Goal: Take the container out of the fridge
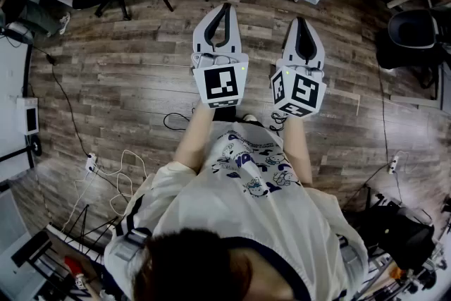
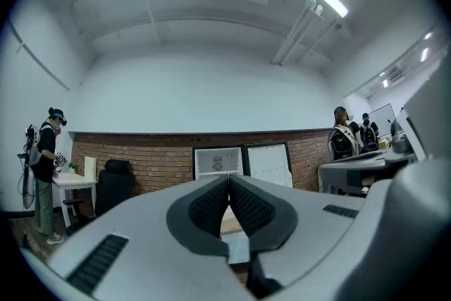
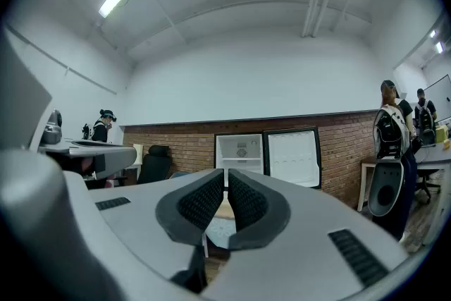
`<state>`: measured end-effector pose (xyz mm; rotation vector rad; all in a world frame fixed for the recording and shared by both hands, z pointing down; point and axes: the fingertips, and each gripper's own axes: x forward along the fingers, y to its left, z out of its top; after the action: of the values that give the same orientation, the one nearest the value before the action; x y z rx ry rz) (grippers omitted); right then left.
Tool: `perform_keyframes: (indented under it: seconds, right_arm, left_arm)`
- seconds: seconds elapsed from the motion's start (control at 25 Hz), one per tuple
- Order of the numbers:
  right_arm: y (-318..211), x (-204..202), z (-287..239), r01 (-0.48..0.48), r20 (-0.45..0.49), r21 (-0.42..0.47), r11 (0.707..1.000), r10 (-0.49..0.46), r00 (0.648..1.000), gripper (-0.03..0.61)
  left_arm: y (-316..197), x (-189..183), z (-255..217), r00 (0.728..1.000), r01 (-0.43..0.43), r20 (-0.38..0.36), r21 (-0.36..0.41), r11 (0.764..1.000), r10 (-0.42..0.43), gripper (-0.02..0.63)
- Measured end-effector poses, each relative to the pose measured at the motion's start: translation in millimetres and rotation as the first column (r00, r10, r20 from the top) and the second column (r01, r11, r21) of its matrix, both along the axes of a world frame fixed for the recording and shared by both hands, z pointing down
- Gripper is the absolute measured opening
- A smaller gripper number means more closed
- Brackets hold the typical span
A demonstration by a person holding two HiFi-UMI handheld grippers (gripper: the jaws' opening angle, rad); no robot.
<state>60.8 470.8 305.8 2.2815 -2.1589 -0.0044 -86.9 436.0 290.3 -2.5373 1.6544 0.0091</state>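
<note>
Head view: left tool [image 1: 224,8] and right tool [image 1: 301,21] are held level, side by side above the plank floor [image 1: 120,74].

Left gripper view: jaws are pressed together on nothing. The fridge [image 2: 217,163] is seen well apart, against the brick wall [image 2: 155,158], with its door [image 2: 268,164] swung open.

Right gripper view: jaws are likewise closed and empty, and the open cavity is squarely faced.

Step judged: approach. Next, the fridge must be reached and a tool opened. No container is made out inside, so its heading and long axis cannot be told.
</note>
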Motion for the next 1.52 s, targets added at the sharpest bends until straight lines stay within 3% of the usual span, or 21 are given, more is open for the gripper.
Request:
perform_keyframes:
  seconds: [0.72, 1.52]
  right_arm:
    - [-28, -15, 3, -0.003, -0.001, 0.001, 1.0, 0.003, 1.0, 0.041]
    - [-91, -41, 32, -0.013, 0.048, -0.083, 0.996, 0.017, 0.999, 0.041]
  left_arm:
    - [-27, -14, 5, 1.0, 0.0, 0.0, -0.004, 1.0, 0.0, 0.018]
    - [-97, -38, 30, 0.999, -0.037, 0.01, -0.064, 0.997, 0.037, 0.018]
